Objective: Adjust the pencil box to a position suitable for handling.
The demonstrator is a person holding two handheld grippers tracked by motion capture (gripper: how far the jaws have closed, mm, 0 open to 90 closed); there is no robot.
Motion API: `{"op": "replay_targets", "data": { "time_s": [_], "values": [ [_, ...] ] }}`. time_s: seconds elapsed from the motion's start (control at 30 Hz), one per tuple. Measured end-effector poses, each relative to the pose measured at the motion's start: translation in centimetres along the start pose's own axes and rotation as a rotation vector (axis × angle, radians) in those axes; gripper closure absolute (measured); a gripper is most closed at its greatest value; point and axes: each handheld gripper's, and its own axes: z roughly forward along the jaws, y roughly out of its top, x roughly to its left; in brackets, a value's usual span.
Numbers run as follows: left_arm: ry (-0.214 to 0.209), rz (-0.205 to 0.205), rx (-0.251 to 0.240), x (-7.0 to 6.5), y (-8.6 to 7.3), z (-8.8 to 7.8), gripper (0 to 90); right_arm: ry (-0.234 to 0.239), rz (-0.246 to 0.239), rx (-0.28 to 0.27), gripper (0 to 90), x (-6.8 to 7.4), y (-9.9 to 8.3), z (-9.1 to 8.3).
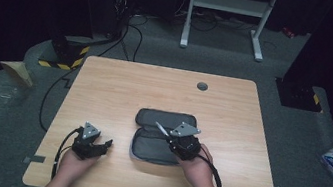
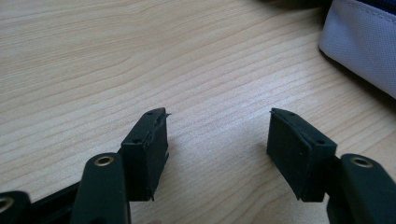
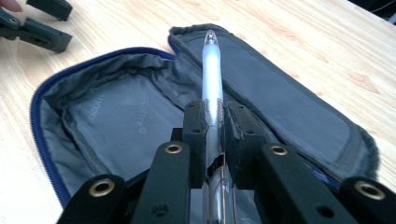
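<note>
Two grippers are seen over a light wooden tabletop (image 1: pixel 119 91). A slim translucent pen with a clear, rounded tip (image 3: pixel 211 74) is pinched between the pressed-together jaws of the right gripper (image 3: pixel 215 116), its tip pointing away from the jaws above the open case. In the high view the right gripper (image 1: pixel 175 138) is held over the near half of that case, and the pen (image 1: pixel 162 129) is seen as a thin pale sliver slanting toward the upper left.

The soft grey fabric pencil case with a blue zip edge (image 3: pixel 116 116) lies unzipped and spread flat near the middle of the tabletop, both halves showing their grey lining. Faint pale lettering is printed on the lining of one half, but it is too blurred to be read. The case (image 1: pixel 145 151) is also seen in the high view.

The left gripper (image 2: pixel 217 140) rests low over bare wood with its jaws spread wide and nothing between them; a pale corner of the case (image 2: pixel 364 46) lies beyond it. In the high view the left gripper (image 1: pixel 98 144) is well apart from the case, near the front left edge.

A small round grey grommet (image 1: pixel 202 86) is set near the far edge of the tabletop. On the floor beyond, a white metal stand (image 1: pixel 228 12) and black cables (image 1: pixel 133 37) are seen.
</note>
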Motion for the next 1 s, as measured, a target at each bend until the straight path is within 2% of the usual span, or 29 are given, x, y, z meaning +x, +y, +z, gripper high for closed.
{"op": "replay_targets", "data": {
  "time_s": [0.47,0.77,1.0],
  "values": [
    [-0.003,0.001,-0.001,0.0,0.1,0.1,38.3,0.058,-0.026,-0.010,78.5,1.3,1.1,0.9],
    [-0.003,0.001,-0.001,0.0,0.1,0.1,38.4,0.074,-0.034,-0.003,78.4,1.7,1.1,1.2],
    [-0.003,0.001,-0.001,0.0,0.1,0.1,38.3,0.114,-0.049,0.011,78.2,2.2,0.7,1.6]
  ]
}}
